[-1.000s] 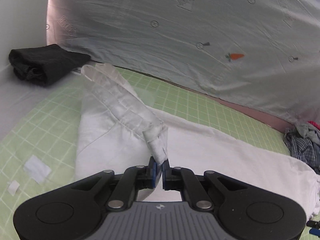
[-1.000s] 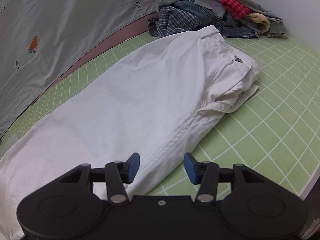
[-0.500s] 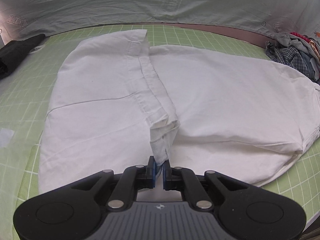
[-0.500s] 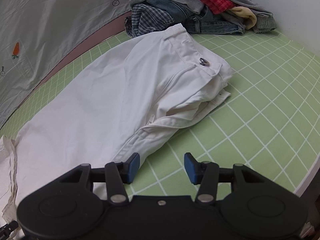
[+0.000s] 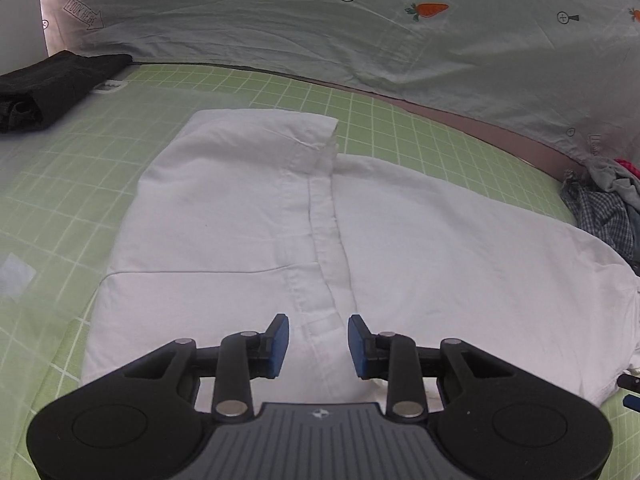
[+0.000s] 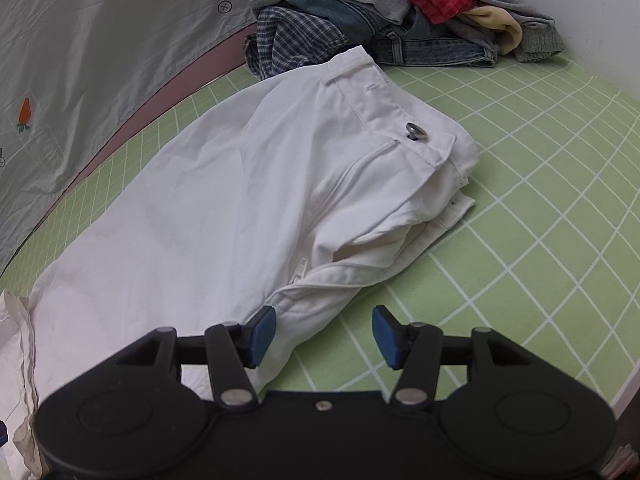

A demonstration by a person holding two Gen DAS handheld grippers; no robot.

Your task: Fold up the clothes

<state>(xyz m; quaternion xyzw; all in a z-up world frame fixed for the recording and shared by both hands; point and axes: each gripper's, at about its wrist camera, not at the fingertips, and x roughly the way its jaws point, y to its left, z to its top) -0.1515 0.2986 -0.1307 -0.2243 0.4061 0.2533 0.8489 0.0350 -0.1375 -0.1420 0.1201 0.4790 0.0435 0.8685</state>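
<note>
White trousers lie on the green grid mat, with the leg ends folded over so the hem rests flat on the upper part. My left gripper is open and empty, just above the near end of that hem. In the right wrist view the trousers' waistband with its metal button lies ahead. My right gripper is open and empty, with its left finger at the trousers' near edge.
A folded black garment lies at the mat's far left. A heap of mixed clothes sits behind the waistband. A grey carrot-print sheet hangs along the back. Small white labels lie on the mat at left.
My left gripper laid the hem down on the trousers, opened and let go. My right gripper stayed open and moved closer to the waistband side.
</note>
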